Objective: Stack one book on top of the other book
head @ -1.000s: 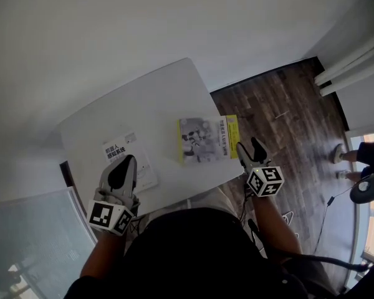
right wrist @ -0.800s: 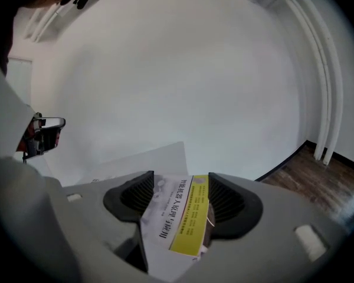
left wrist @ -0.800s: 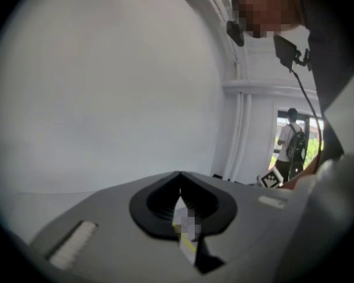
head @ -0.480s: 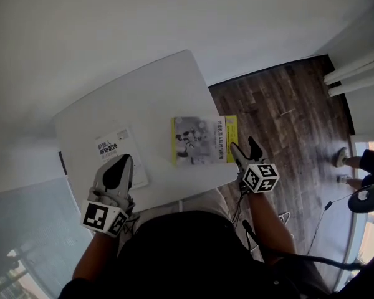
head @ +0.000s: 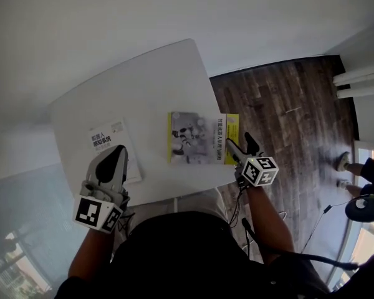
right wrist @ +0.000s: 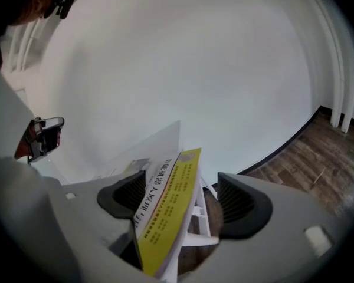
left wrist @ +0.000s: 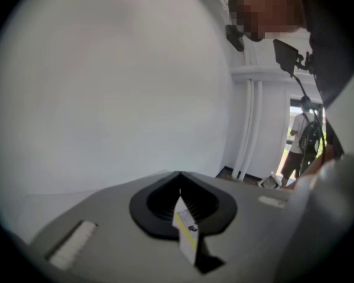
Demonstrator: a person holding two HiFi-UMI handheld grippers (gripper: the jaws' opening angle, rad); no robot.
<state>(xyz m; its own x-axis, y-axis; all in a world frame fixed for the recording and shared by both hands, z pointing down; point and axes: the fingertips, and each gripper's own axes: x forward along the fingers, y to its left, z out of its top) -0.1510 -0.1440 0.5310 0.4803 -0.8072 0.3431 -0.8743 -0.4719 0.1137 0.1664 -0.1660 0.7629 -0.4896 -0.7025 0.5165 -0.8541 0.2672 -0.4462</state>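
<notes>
Grey-and-yellow book (head: pixel 196 139): grey photo cover, yellow band down its right side, white band with a column of black Chinese characters beside the yellow. Lies flat at the right edge of the bench (head: pixel 143 86), yellow side sticking out past that edge, over the wood floor (head: pixel 280 117). Rows of small dark print on the yellow part; too small to read.

White book (head: pixel 106 139): plain white cover, a block of dark Chinese characters near the top, a small green-yellow mark at one upper corner. Flat on the bench's left part, well apart from the first book.

Count: 2 books, 1 bench, 2 grippers.

Right gripper (head: pixel 239 141): jaws wide apart and opening. The yellow edge of the grey-and-yellow book stands between them, nearer the left pad; neither pad presses on it.

Left gripper (head: pixel 119 149): over the near right corner of the white book. Jaws closed, tips meeting. A thin white slip (left wrist: pixel 186 234) with a yellow stripe stands in the seam behind the tips; cannot tell what it is or whether the pads pinch it
</notes>
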